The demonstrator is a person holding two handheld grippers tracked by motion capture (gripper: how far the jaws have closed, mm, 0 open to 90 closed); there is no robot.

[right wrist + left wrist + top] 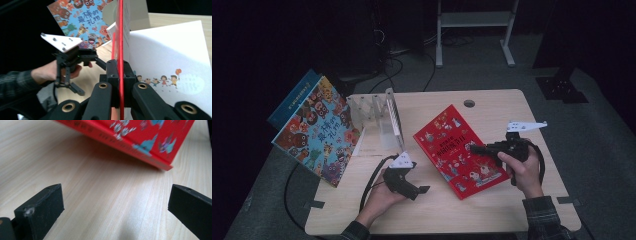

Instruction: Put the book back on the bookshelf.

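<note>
A red picture book (452, 145) lies in the middle of the wooden table (492, 200). My right gripper (474, 148) reaches in from the book's right edge. In the right gripper view that gripper (120, 72) is shut on the thin red cover (121, 37), seen edge-on. A white inside page (170, 50) with small drawn children sits apart from the cover. My left gripper (422, 192) is open just left of the book's near corner. In the left gripper view the jaws (115, 195) stand wide apart over bare wood. The red book's corner (140, 137) hangs slightly raised ahead of them.
A colourful picture book (319, 132) leans against a clear acrylic rack (372, 112) at the table's left edge, with a blue book (294, 97) behind it. A cable hole (469, 103) is near the far edge. Cables trail from both grippers.
</note>
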